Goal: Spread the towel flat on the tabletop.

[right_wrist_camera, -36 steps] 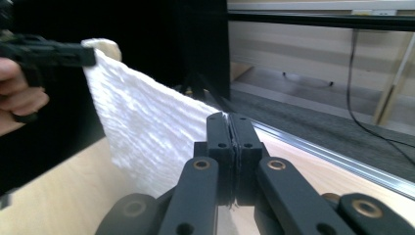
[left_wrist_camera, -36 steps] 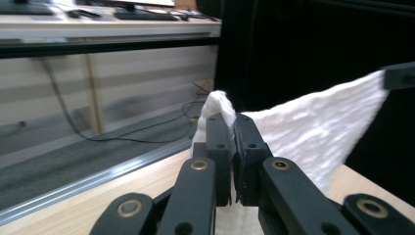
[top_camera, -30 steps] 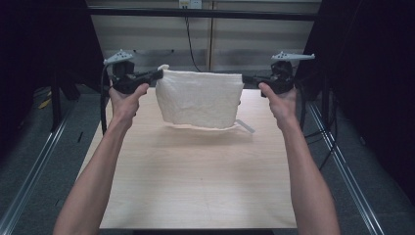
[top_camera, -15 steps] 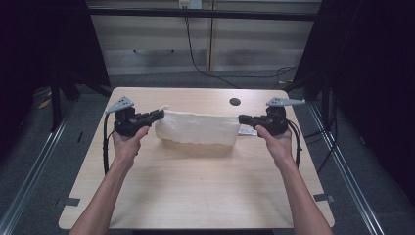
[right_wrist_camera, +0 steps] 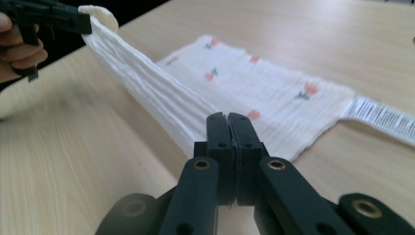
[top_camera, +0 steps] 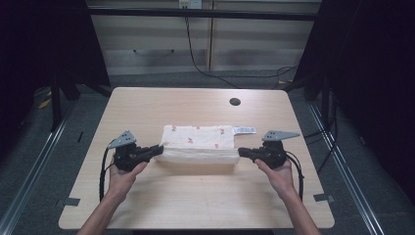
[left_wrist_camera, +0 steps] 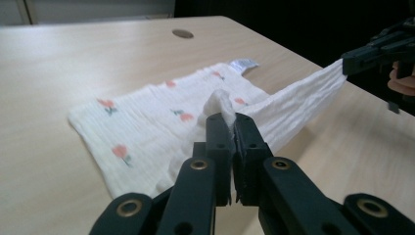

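Observation:
A white cloth (top_camera: 198, 142) with small red flower prints lies on the wooden table (top_camera: 205, 196), its far part flat and its near edge lifted and stretched taut. My left gripper (top_camera: 159, 149) is shut on the cloth's near left corner (left_wrist_camera: 221, 105). My right gripper (top_camera: 241, 152) is shut on the near right corner (right_wrist_camera: 195, 125). In the left gripper view the right gripper (left_wrist_camera: 350, 61) shows far right, holding the stretched edge. In the right gripper view the left gripper (right_wrist_camera: 85, 24) shows top left. A white barcode label (top_camera: 244, 130) sticks out at the cloth's far right corner.
A round cable hole (top_camera: 235, 102) sits in the table near its far edge. Cabinets (top_camera: 161, 44) and loose cables (top_camera: 205, 68) stand beyond the table. Dark frame posts flank both sides.
Both grippers have come down and toward the person with the cloth. It hung in the air a second ago; its far part now lies flat on the table with the print facing up.

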`<state>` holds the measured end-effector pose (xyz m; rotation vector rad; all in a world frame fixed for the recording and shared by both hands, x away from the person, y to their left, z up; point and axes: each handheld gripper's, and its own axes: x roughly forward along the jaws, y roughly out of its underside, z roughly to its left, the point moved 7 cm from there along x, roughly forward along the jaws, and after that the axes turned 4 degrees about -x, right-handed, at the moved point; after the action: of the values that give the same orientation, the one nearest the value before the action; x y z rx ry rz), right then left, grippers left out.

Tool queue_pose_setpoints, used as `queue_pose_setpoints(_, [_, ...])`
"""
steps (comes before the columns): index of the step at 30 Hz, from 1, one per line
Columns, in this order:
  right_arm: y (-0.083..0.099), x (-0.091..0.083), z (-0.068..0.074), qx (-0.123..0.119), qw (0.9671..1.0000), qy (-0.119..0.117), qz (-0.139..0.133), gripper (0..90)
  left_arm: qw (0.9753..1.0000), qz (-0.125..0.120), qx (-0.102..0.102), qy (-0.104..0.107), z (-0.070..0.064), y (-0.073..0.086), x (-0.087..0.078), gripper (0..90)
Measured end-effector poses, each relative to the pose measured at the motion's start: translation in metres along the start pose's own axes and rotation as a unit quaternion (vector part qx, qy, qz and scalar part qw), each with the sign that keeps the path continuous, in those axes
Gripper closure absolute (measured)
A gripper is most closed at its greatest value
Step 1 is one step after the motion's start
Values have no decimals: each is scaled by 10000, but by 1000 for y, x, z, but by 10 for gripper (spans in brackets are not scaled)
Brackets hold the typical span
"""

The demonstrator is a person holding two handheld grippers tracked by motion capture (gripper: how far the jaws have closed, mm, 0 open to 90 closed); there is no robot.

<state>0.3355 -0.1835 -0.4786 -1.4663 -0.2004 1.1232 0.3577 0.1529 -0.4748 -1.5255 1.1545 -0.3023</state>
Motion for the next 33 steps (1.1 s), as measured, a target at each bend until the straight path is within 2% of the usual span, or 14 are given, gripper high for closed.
queue_pose_setpoints(3, [8,-1,4,1,10000,-35,53,890,10000,76,27,48,-8,11,-3,869])
queue_pose_setpoints(5, [15,-3,8,22,9999,-98,80,890,9996,249,93,21,-12,22,-5,865])
queue_pose_setpoints(6, [15,-3,8,22,9999,-98,80,890,9996,249,93,21,-12,22,-5,864])
queue_pose_setpoints(10, [25,-1,15,68,9997,-216,127,888,9995,321,-5,18,-13,33,-6,855])
queue_pose_setpoints(12, [37,0,21,43,9993,-264,257,884,9991,427,-11,43,-15,40,-6,830])
queue_pose_setpoints(14, [40,0,22,39,9992,-257,299,884,9985,523,-157,95,-18,46,-6,824])
queue_pose_setpoints(16, [54,1,22,46,9982,-284,528,881,9979,652,11,-9,-21,53,-6,812])
queue_pose_setpoints(17, [54,1,22,46,9982,-284,528,881,9975,697,69,-41,-21,56,-7,812])
queue_pose_setpoints(20, [65,1,26,82,9977,-294,602,872,9961,875,63,-54,-20,64,-14,758])
queue_pose_setpoints(23, [69,1,27,48,9975,-256,661,869,9961,876,91,-85,-18,68,-21,738])
queue_pose_setpoints(27, [76,2,31,120,9967,-281,756,836,9977,666,-67,-121,-10,67,-34,712])
queue_pose_setpoints(29, [77,1,36,46,9965,-313,775,823,9982,557,-138,-149,-7,63,-37,700])
queue_pose_setpoints(33, [79,-8,43,72,9968,-382,701,773,9981,513,-271,-213,2,62,-39,663])
